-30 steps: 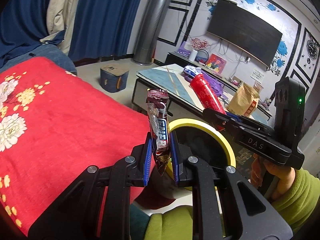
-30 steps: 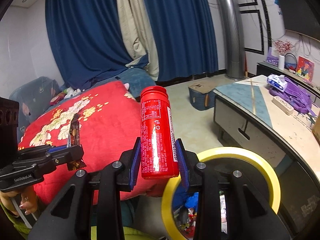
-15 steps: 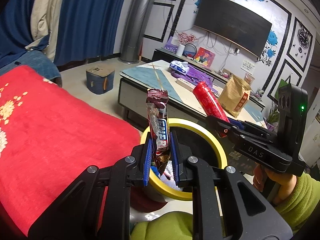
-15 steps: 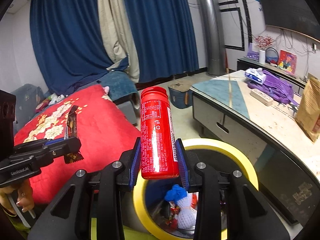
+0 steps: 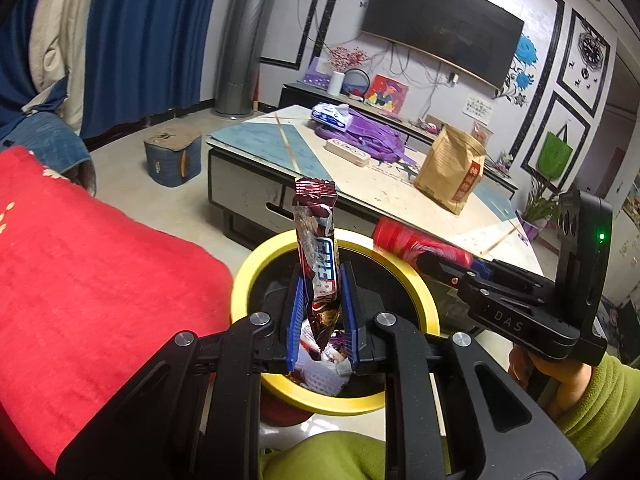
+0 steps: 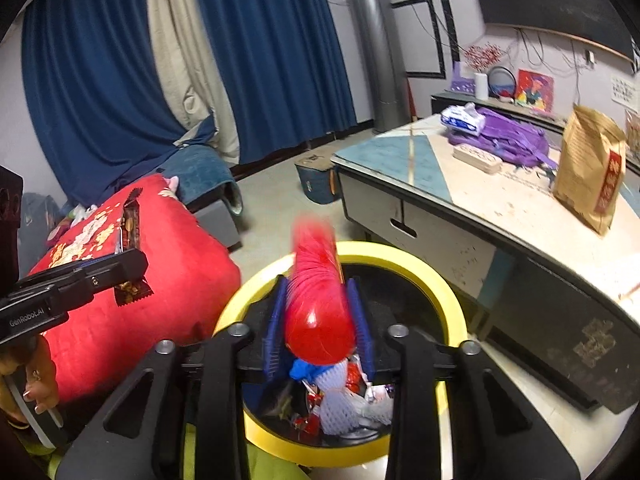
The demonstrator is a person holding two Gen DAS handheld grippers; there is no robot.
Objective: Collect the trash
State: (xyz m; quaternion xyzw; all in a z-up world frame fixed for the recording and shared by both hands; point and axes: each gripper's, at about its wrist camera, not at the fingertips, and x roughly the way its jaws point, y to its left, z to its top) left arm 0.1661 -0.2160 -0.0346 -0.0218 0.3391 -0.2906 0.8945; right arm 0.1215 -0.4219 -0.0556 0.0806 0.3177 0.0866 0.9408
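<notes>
My left gripper (image 5: 320,312) is shut on a maroon snack wrapper (image 5: 318,248) that stands upright over the yellow-rimmed trash bin (image 5: 256,260). My right gripper (image 6: 320,316) has spread jaws, and the red bottle (image 6: 318,304) between them is blurred and tipping down over the bin (image 6: 448,288). The bin holds several pieces of trash, among them white foam netting (image 6: 336,400). The right gripper also shows in the left wrist view (image 5: 440,264) with the bottle (image 5: 412,242) above the bin's right rim. The left gripper (image 6: 132,260) and wrapper (image 6: 130,232) show at the left of the right wrist view.
A red flowered cushion (image 5: 80,272) lies left of the bin. A low coffee table (image 6: 460,200) stands behind and to the right, bearing a brown paper bag (image 6: 588,172), a purple bag (image 6: 508,140) and a power strip (image 6: 476,158). A blue stool (image 5: 172,158) stands on the floor.
Both grippers have moved over the bin. The right jaws have opened and the red bottle has tipped from upright and is slipping down. The left gripper still holds the wrapper.
</notes>
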